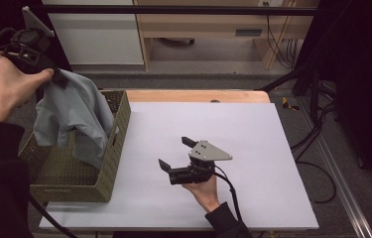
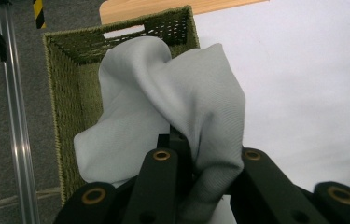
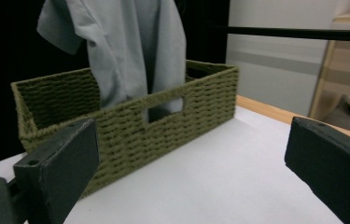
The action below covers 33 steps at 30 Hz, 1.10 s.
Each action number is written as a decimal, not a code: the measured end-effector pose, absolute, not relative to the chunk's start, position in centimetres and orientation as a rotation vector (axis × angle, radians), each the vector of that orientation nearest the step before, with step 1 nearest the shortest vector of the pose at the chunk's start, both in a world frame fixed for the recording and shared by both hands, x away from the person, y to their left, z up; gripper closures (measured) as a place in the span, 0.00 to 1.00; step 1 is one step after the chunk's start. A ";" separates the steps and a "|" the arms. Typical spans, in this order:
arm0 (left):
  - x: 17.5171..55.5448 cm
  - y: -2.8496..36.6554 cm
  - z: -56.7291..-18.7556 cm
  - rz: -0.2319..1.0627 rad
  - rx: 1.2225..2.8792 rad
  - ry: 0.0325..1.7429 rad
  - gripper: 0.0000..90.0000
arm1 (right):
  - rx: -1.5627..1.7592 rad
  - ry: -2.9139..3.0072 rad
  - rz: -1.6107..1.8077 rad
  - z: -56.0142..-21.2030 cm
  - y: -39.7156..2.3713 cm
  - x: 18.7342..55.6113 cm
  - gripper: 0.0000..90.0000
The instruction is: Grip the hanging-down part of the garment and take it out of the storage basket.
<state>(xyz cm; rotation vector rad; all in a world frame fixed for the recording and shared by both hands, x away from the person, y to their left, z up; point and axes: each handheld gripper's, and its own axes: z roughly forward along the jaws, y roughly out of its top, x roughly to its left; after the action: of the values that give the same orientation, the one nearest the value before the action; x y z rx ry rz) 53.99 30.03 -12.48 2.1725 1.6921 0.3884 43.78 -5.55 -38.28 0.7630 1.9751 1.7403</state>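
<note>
White sheeting is covering the counter (image 1: 253,134) we are working at, its wooden edge showing at the far side. At the left, our left tongs (image 1: 58,75) are clenching the pale grey cloth (image 1: 74,114) and holding it above the woven green basket (image 1: 109,163), its lower folds hanging down inside. Farther right, our right tongs (image 1: 176,153) are hovering over the bare sheet with their jaws spread wide and nothing between them, pointing toward the basket.
</note>
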 end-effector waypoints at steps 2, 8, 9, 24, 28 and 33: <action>54.0 30.0 -12.5 0.386 2.176 1.693 0.92 | 0.754 1.985 1.752 -38.1 -4.6 44.1 0.04; 54.1 30.0 -12.5 0.385 2.182 1.692 0.92 | 0.748 1.997 1.789 -37.5 -2.5 45.1 0.04; 54.2 29.9 -12.5 0.383 2.185 1.691 0.92 | 0.736 1.999 1.805 -37.3 -1.9 45.5 0.04; 54.2 30.1 -12.6 0.383 2.190 1.692 0.92 | 0.708 2.033 1.828 -36.5 2.7 47.4 0.04; 54.4 29.9 -12.8 0.379 2.199 1.686 0.92 | 0.705 2.041 1.849 -36.6 4.1 48.0 0.04; 54.6 29.7 -12.9 0.381 2.206 1.685 0.92 | 0.694 2.063 1.850 -36.5 5.4 48.5 0.04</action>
<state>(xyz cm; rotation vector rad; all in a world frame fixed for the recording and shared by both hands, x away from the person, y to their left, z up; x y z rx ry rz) 54.57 29.69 -12.95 2.2063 1.6847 0.3807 48.47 5.42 -36.49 0.6940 2.0628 1.8504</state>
